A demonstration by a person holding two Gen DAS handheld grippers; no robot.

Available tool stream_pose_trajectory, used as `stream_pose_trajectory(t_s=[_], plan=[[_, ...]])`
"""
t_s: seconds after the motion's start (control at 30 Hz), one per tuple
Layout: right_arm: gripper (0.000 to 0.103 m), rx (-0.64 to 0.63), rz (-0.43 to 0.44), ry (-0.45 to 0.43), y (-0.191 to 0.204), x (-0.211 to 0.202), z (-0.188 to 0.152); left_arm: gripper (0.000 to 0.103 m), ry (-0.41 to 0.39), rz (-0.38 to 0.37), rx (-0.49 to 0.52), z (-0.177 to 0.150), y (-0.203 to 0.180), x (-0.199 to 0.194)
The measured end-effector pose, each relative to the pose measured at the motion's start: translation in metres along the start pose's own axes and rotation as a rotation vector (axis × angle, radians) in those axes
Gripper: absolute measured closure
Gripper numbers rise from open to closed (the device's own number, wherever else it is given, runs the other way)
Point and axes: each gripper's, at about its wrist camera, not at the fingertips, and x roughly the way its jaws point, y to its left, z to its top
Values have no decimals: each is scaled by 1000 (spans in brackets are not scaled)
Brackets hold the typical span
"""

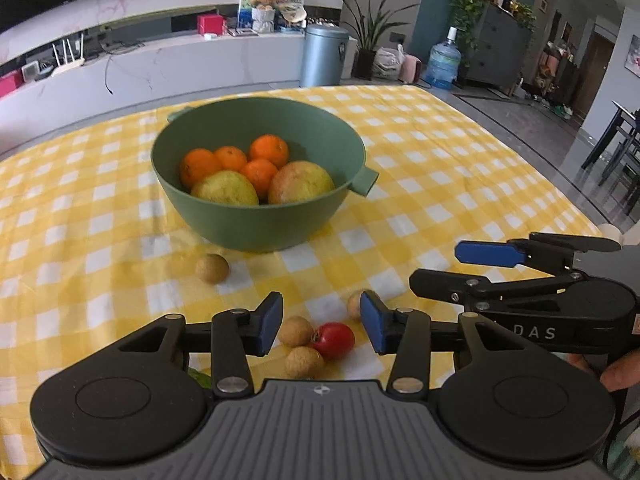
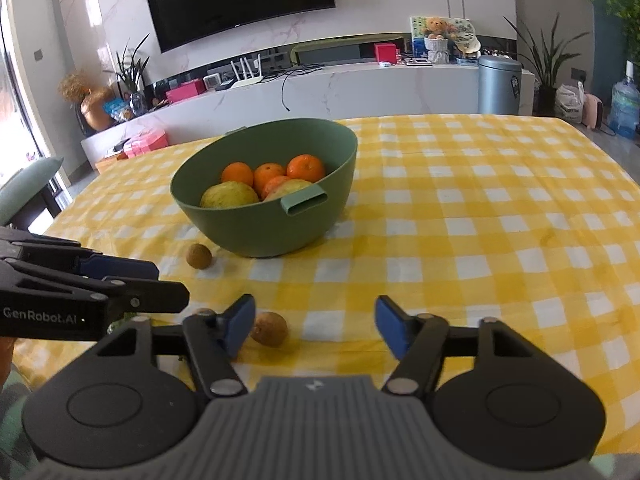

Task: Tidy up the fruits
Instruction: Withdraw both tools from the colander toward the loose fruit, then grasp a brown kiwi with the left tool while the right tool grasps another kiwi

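Note:
A green bowl holds several oranges and two larger yellow fruits. My left gripper is open above a red cherry tomato and small brown longans on the yellow checked cloth. Another longan lies near the bowl's foot. My right gripper is open and empty, with a longan beside its left finger. The right gripper also shows in the left wrist view, at the right.
The table carries a yellow and white checked cloth. Behind it stand a white TV counter, a grey bin and plants. A dark chair stands off the right side.

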Motion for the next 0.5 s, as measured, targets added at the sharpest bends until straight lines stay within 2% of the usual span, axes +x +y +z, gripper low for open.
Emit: stream_pose_trajectory(t_s=[0.07, 0.17, 0.33, 0.4, 0.5], plan=[[44, -16, -1, 3, 3, 2, 0, 54, 16, -20, -7, -1, 3, 2], [55, -30, 7, 17, 4, 5, -1, 57, 56, -45, -16, -6, 8, 6], [63, -46, 25, 45, 8, 11, -2, 58, 87, -65, -1, -13, 8, 12], [71, -57, 36, 57, 11, 14, -2, 58, 92, -56, 9, -15, 7, 15], [72, -65, 48, 73, 13, 20, -3, 58, 107, -54, 36, -16, 4, 18]])
